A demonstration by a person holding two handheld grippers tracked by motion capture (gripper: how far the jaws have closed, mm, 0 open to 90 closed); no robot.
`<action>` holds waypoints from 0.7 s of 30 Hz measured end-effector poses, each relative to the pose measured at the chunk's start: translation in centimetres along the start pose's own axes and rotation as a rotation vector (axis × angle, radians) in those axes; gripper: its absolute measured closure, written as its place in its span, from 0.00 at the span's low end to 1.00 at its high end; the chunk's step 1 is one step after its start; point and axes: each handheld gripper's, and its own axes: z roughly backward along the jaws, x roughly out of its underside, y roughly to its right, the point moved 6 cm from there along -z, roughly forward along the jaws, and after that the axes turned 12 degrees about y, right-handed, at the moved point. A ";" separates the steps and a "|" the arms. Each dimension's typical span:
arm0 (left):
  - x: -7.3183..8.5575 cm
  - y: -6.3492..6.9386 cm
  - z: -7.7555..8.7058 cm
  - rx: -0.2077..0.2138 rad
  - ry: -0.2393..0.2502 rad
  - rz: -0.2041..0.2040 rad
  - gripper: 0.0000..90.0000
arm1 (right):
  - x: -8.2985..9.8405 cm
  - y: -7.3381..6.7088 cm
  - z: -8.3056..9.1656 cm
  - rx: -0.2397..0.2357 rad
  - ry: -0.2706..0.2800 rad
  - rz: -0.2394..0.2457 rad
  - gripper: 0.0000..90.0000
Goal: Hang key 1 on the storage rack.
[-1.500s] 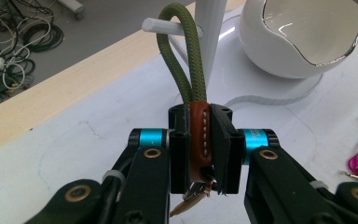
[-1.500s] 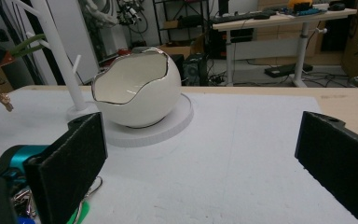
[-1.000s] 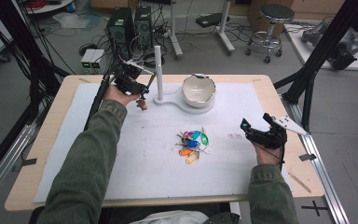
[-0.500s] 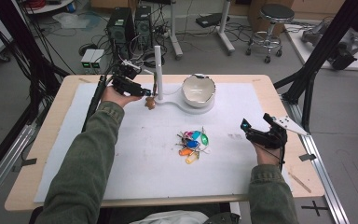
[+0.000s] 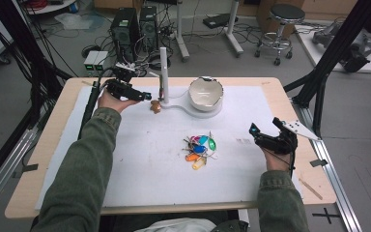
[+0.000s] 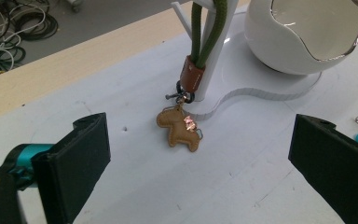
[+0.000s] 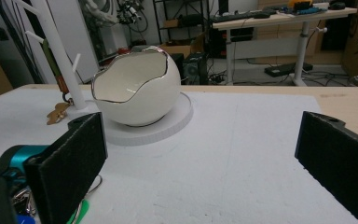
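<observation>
A tan leather horse charm (image 6: 179, 128) is hung by a green cord (image 6: 204, 32) from the white stand (image 5: 164, 72), resting on the matte white surface (image 5: 145, 164). The left tool (image 5: 142, 96), just opened and released, is held level at the charm's 9 o'clock. The right tool (image 5: 254, 131) is open.

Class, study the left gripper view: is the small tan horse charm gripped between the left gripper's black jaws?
No: the horse charm hangs from the green cord on the white stand, well beyond the wide-open left gripper.
</observation>
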 end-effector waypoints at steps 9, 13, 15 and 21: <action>0.1 -0.8 1.3 -0.019 0.031 0.026 0.02 | 0.0 0.0 0.0 0.002 -0.002 0.001 0.01; 0.4 -1.1 2.0 -0.025 0.043 0.030 0.02 | 0.0 0.0 0.0 0.003 -0.003 0.002 0.01; 0.6 -1.3 2.3 -0.028 0.049 0.030 0.02 | 0.0 0.0 0.0 0.004 -0.003 0.002 0.01; 0.9 -1.5 3.1 -0.033 0.061 0.030 0.02 | 0.0 0.0 0.0 0.002 -0.003 0.003 0.01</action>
